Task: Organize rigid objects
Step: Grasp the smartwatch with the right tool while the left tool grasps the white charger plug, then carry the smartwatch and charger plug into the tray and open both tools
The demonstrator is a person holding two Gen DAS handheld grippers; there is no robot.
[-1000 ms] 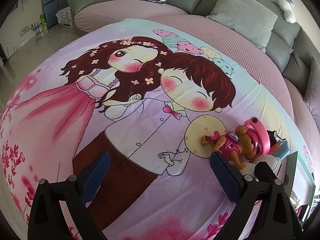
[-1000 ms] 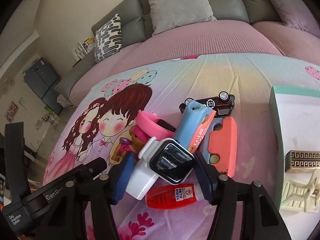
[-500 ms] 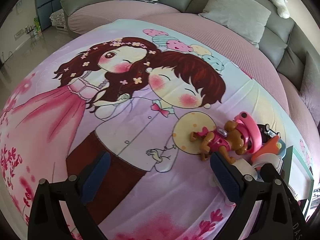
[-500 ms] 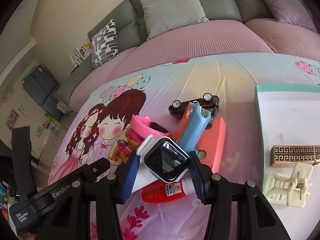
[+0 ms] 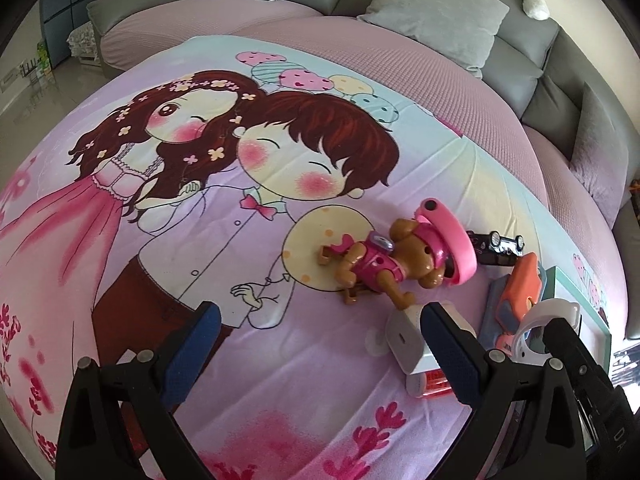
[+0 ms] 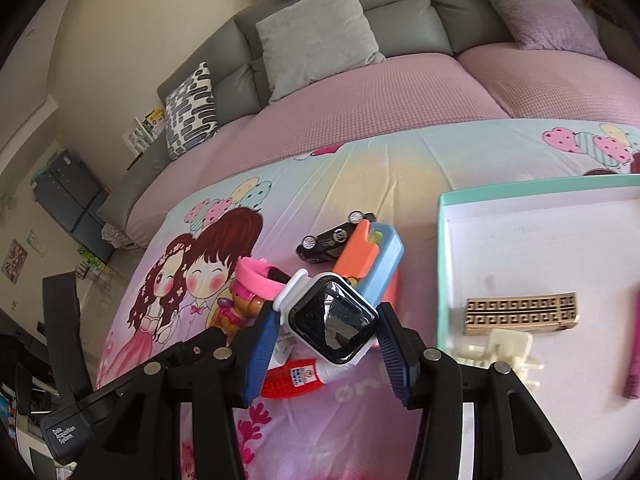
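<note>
My right gripper is shut on a white smartwatch with a black screen, held just above a pile of toys on the cartoon blanket. Under it lies a red tube. Behind it are an orange and blue case, a black toy car, a pink band and a toy dog. My left gripper stands open over the blanket, left of the pile. The toy dog lies just ahead of it, and a white block sits by its right finger.
A teal-rimmed white tray lies to the right of the pile, holding a gold patterned bar, a cream clip and a pink stick. A grey sofa with cushions curves behind the pink bed.
The right jaws closed onto the smartwatch and raised it off the pile, shifting towards the tray. The left gripper drifted, still open, so the toys now sit nearer the middle of its view.
</note>
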